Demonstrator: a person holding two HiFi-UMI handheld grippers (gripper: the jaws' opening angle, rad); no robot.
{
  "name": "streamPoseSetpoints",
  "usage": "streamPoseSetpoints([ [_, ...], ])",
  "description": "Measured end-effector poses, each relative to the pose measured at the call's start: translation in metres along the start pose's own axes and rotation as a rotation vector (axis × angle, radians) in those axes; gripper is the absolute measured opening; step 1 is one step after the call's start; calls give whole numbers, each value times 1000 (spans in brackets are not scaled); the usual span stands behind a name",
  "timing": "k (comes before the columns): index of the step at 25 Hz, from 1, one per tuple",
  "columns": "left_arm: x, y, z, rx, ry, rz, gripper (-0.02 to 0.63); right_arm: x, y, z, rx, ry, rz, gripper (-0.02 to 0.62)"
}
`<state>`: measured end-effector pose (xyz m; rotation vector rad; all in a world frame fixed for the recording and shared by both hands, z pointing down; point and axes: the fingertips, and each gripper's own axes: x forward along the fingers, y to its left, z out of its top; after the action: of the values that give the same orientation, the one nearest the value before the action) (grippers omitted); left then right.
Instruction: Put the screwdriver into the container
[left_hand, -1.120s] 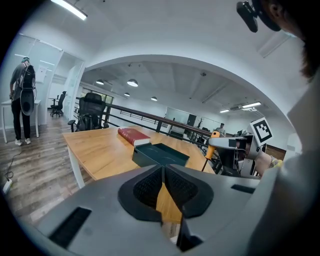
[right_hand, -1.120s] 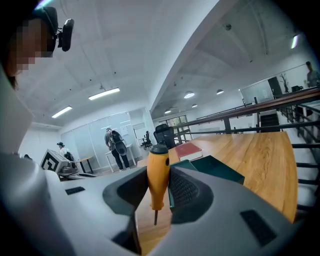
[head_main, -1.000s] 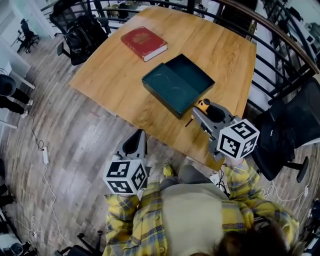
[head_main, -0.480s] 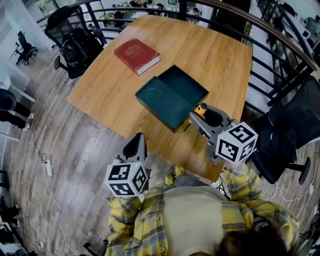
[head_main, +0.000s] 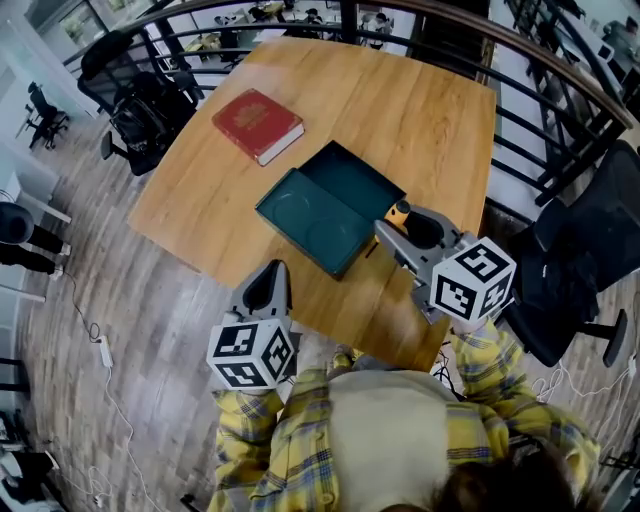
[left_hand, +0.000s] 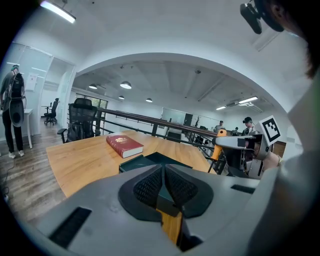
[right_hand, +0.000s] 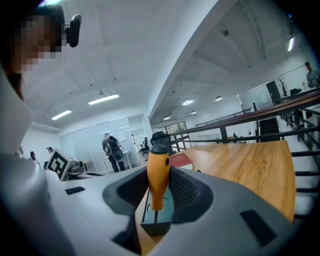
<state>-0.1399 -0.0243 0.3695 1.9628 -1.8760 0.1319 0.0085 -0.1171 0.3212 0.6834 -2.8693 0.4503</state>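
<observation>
Screwdriver (head_main: 400, 212) sits just beside the container (head_main: 300, 205) above the table (head_main: 430, 110) in the head view. Left gripper view: left tongs (left_hand: 164, 186) closed, empty. Right gripper view: right tongs (right_hand: 159, 192) clamp its orange handle. Best to centre it over the container, lower it, then release.

We're on an open-plan office floor here: black mesh office chairs (head_main: 140, 95) sit beside a big wooden table (head_main: 430, 110), and a black metal railing (head_main: 560, 105) curves past it. There are glass-walled rooms (right_hand: 107, 132) at the back and strip lights (right_hand: 104, 99) overhead. A person (right_hand: 114, 147) stands by a desk, and a power strip (head_main: 100, 350) trails cable across the plank floor (head_main: 160, 290).
</observation>
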Motion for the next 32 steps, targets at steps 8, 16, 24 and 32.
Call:
streamPoseSetpoints([
  [8,29,-5,6,68,37,-9,21,10,-26,5,-2,0,-25,181],
  [16,58,16,19,69,48,-32,21,29,-53,15,14,-18,-94,181],
  [24,80,32,21,109,74,-79,21,55,-72,16,17,-3,-164,181],
  [32,96,48,28,110,79,-105,21,75,-91,3,12,60,-223,181],
])
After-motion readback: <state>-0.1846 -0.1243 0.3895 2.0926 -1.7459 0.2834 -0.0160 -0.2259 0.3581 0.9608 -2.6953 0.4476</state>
